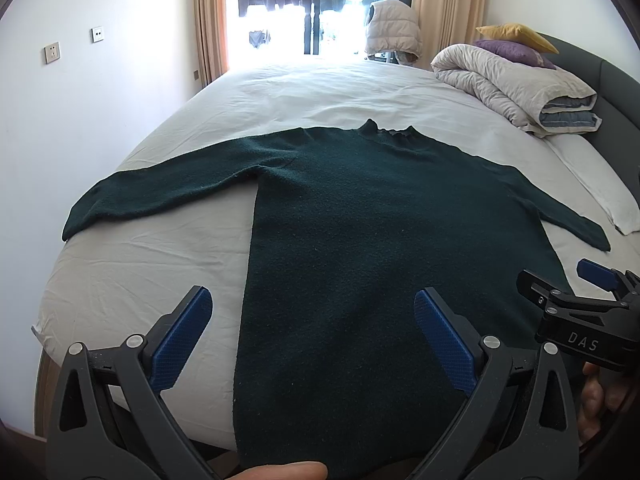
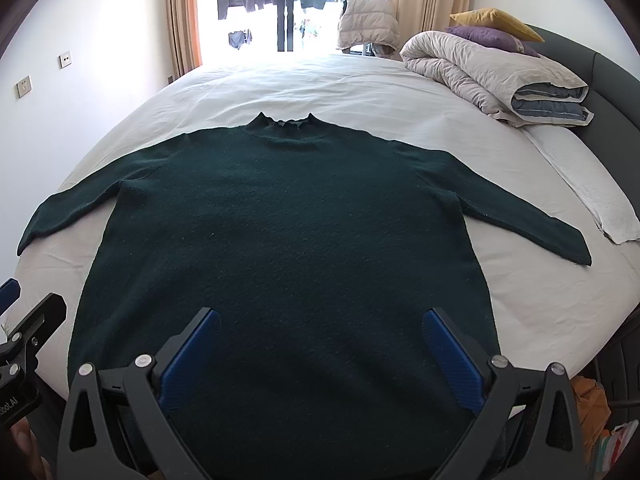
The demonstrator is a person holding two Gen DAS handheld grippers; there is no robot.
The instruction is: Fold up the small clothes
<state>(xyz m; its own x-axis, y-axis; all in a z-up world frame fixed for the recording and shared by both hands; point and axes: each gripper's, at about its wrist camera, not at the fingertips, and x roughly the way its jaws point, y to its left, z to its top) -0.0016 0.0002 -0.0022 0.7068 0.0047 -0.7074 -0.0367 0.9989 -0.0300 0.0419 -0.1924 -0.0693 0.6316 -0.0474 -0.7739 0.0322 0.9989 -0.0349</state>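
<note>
A dark green knit sweater (image 1: 360, 216) lies flat on the white bed, collar away from me and both sleeves spread out to the sides; it also shows in the right wrist view (image 2: 288, 232). My left gripper (image 1: 312, 308) is open and empty above the sweater's lower left part, near the hem. My right gripper (image 2: 320, 324) is open and empty above the sweater's lower middle. The right gripper also shows at the right edge of the left wrist view (image 1: 576, 280).
The white bed sheet (image 1: 152, 256) surrounds the sweater. A folded duvet (image 2: 492, 76) with yellow and purple pillows sits at the far right by the dark headboard (image 2: 608, 88). A window with curtains is beyond the bed. A white wall (image 1: 80, 120) is at the left.
</note>
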